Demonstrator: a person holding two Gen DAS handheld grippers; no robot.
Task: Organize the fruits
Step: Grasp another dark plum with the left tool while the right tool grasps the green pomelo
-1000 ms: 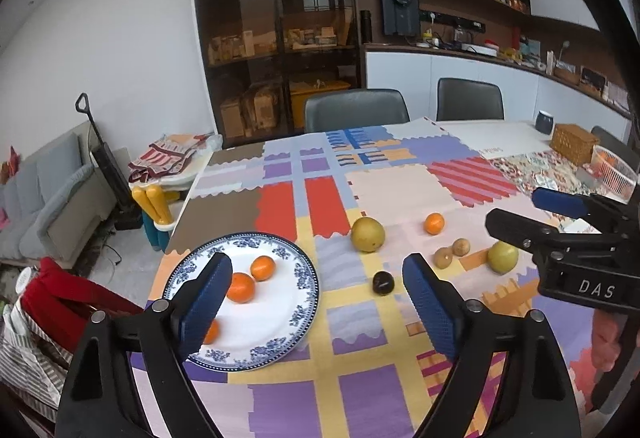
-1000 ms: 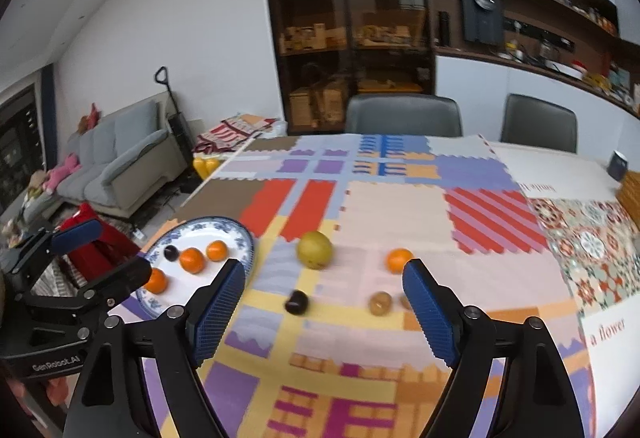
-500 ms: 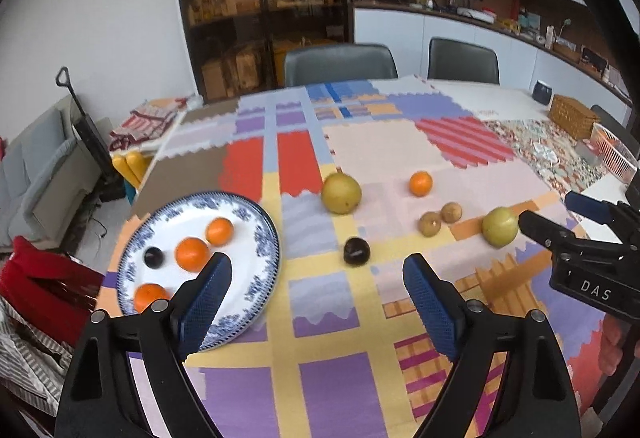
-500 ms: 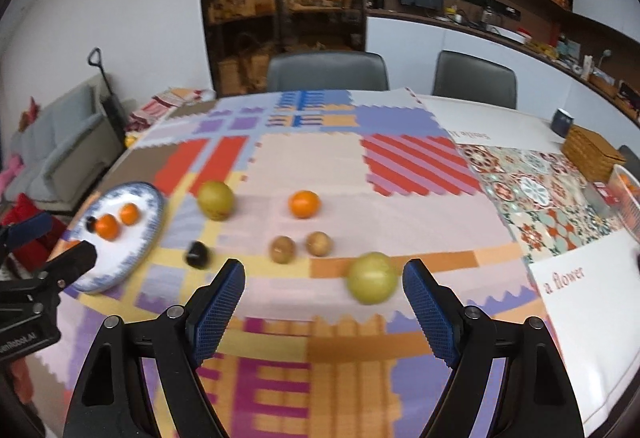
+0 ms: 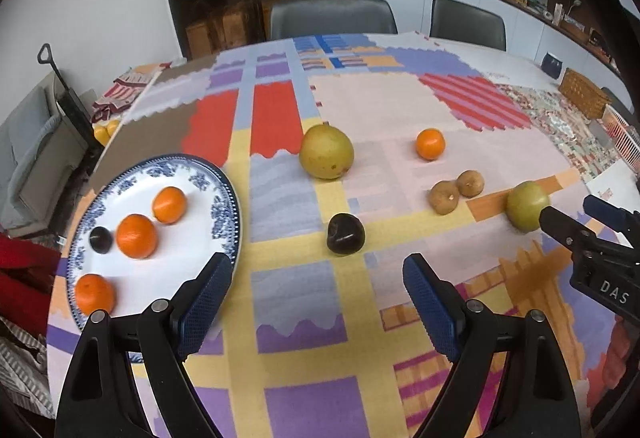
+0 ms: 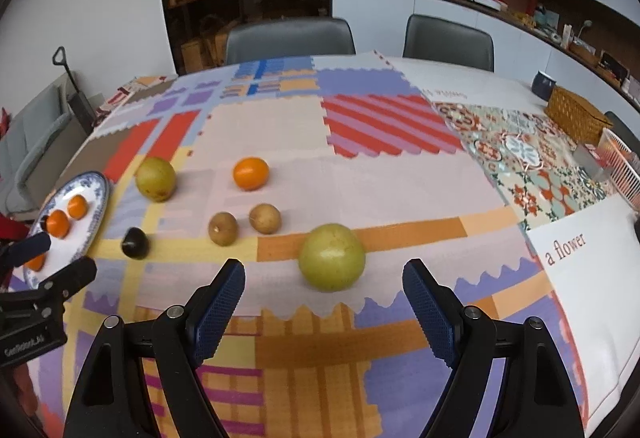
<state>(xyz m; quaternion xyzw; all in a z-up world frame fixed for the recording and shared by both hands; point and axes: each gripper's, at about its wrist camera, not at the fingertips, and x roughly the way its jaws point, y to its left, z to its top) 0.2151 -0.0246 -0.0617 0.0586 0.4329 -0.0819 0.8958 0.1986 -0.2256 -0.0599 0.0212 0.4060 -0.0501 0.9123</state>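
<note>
1. Two grippers over a table spread with a patchwork cloth [image 5: 280,198]; both aimed down at the scattered fruit.
2. Left gripper [image 5: 318,296]: jaws apart, nothing between the blue pads. Dark plum [image 5: 345,234] lies on the cloth just beyond the gap, a little right of centre.
3. Right gripper [image 6: 324,304]: jaws apart, empty. Greenish pear [image 6: 332,257] sits on the cloth just ahead of the opening, untouched.
4. Blue-patterned plate [image 5: 224,194] at the table's left edge. On it: three oranges [image 5: 136,236] and one small dark fruit [image 5: 100,239] beside the middle orange.
5. Loose on the cloth, well clear of the plate: a large yellow pear [image 5: 326,152] toward the centre, a lone orange [image 5: 430,144] to its right, two brown round fruits [image 5: 444,197] touching each other nearer the front.
6. Left view catches the right gripper's tips at the right edge, close by the greenish pear.
7. Far right of the table: wicker basket [image 6: 576,116], dark mug [image 6: 543,84], white wire basket [image 6: 622,162].
8. Two grey chairs [image 6: 290,38] at the far side.
</note>
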